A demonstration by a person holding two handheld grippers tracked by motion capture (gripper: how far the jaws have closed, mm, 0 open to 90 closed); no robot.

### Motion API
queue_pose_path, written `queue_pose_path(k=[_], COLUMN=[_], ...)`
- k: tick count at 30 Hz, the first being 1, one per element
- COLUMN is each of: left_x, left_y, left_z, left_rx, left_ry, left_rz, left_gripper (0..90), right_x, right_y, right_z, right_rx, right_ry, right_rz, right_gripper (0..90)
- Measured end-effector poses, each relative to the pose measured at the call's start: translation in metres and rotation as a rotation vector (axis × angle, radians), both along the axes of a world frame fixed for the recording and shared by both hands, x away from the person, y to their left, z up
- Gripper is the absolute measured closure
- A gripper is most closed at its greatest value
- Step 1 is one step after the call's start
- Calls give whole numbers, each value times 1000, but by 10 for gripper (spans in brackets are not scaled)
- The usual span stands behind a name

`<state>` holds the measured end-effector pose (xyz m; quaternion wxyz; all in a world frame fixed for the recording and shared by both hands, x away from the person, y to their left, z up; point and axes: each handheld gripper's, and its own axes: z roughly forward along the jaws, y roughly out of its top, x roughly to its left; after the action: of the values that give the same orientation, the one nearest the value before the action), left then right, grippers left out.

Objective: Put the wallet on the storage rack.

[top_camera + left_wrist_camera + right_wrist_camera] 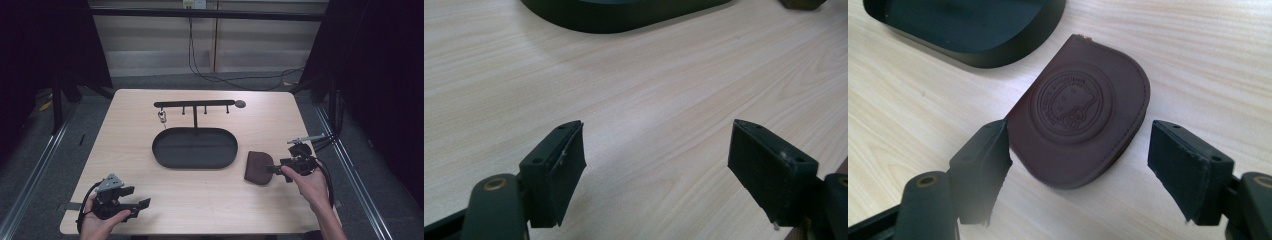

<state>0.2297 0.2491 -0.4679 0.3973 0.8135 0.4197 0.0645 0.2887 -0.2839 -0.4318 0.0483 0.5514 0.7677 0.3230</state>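
Observation:
A dark brown leather pouch (258, 167) with an embossed round emblem lies flat on the wooden table, right of the black oval tray (194, 147). My right gripper (274, 169) is open at the pouch's right edge; in the right gripper view the pouch (1082, 110) lies just ahead of and partly between the two jaws of my right gripper (1080, 165). My left gripper (141, 207) rests open near the table's front left corner, held in a hand, with bare wood between the jaws of my left gripper (658, 167).
The tray carries a black T-shaped hook rack (195, 105) with a small metal ring (162, 117) hanging from its left hook. Tray edge (624, 15) lies far ahead of the left gripper. Cables trail on the floor behind the table.

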Motion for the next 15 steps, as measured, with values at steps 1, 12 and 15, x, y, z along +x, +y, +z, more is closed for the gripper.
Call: queue_pose_path(k=[1, 12, 15], left_x=[-1, -2, -3], left_y=[-1, 0, -2], left_z=[0, 3, 3], left_rx=[2, -3, -2], left_ry=[-8, -17, -20], left_rz=[1, -37, -45], left_gripper=[228, 230, 230], right_x=[2, 38, 47], right_y=[1, 14, 16], right_z=[0, 4, 2], right_rx=[-8, -124, -143], right_ry=[3, 194, 224], right_rz=[3, 24, 34], right_gripper=[249, 199, 195])
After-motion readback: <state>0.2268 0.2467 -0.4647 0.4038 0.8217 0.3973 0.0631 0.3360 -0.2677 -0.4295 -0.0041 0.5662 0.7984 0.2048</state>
